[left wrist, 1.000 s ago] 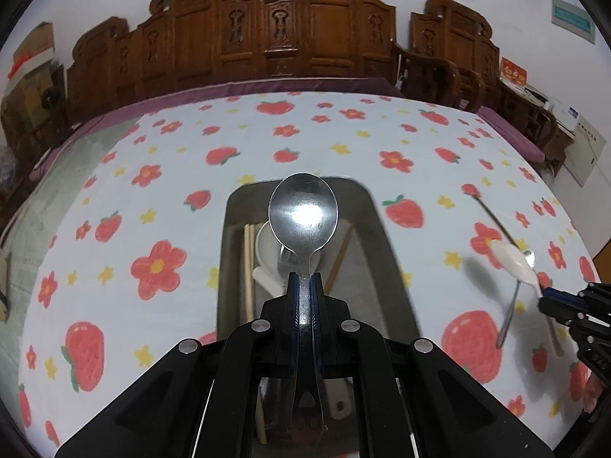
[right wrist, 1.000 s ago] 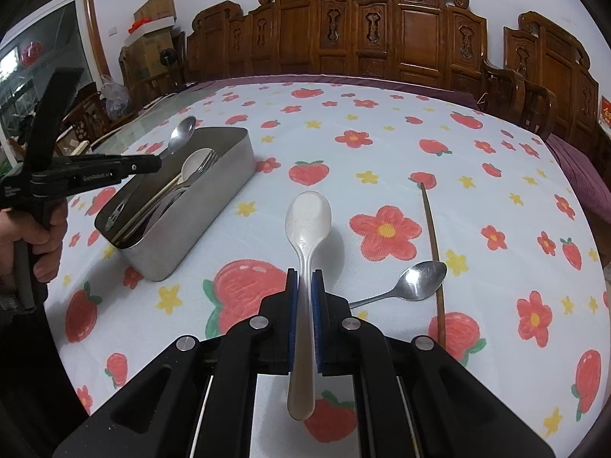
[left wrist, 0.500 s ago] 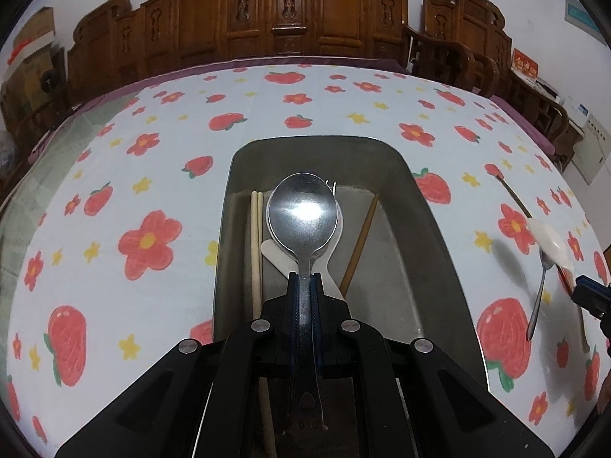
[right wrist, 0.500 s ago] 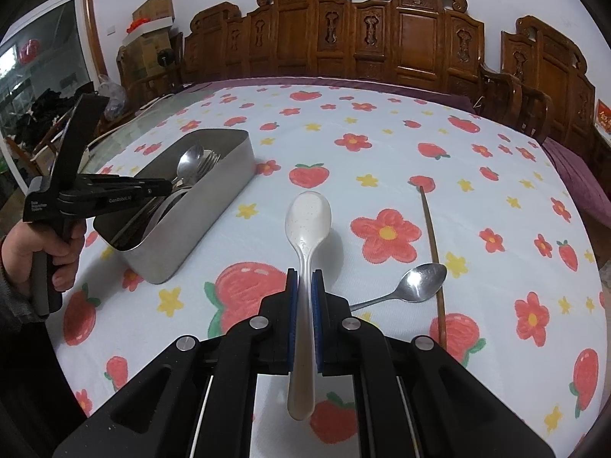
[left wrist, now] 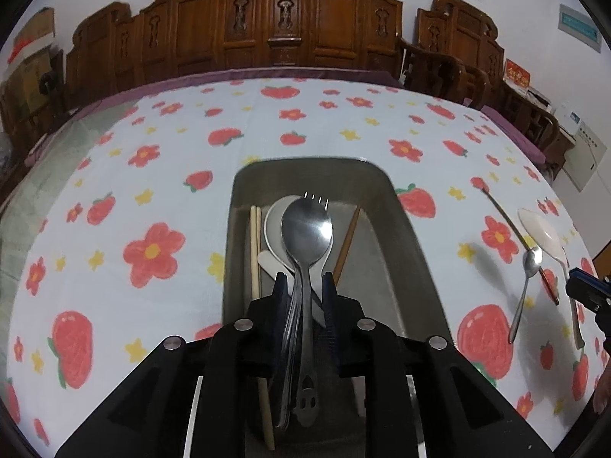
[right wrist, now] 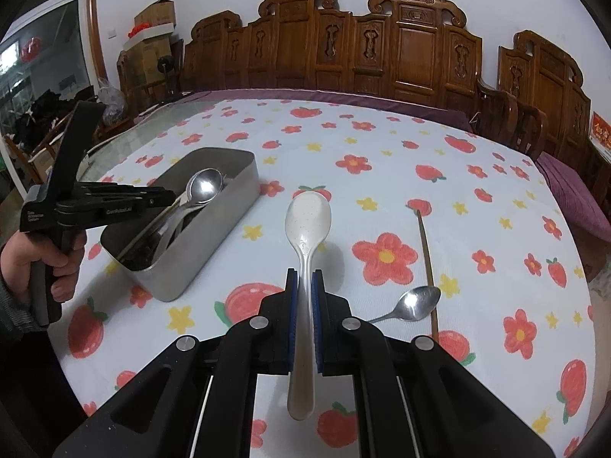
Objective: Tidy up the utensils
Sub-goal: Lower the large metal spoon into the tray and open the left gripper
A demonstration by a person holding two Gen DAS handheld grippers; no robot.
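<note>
My left gripper (left wrist: 304,280) is open over the metal utensil tin (left wrist: 397,236). The steel spoon (left wrist: 307,236) lies loose between its spread fingers, on top of a fork, a white spoon and chopsticks in the tin. In the right wrist view the left gripper (right wrist: 168,198) sits at the tin (right wrist: 233,206) with the steel spoon (right wrist: 204,185) at its tip. My right gripper (right wrist: 304,278) is shut on a white plastic spoon (right wrist: 307,221), held above the tablecloth to the right of the tin.
A small steel spoon (right wrist: 412,303) and a brown chopstick (right wrist: 427,263) lie on the strawberry tablecloth to the right of my right gripper; they also show in the left wrist view (left wrist: 529,278). Carved wooden chairs (right wrist: 382,49) line the far table edge.
My left gripper has lowered into the tin and opened, letting go of the steel spoon, which now rests on the other utensils. The right gripper has held still with the white spoon.
</note>
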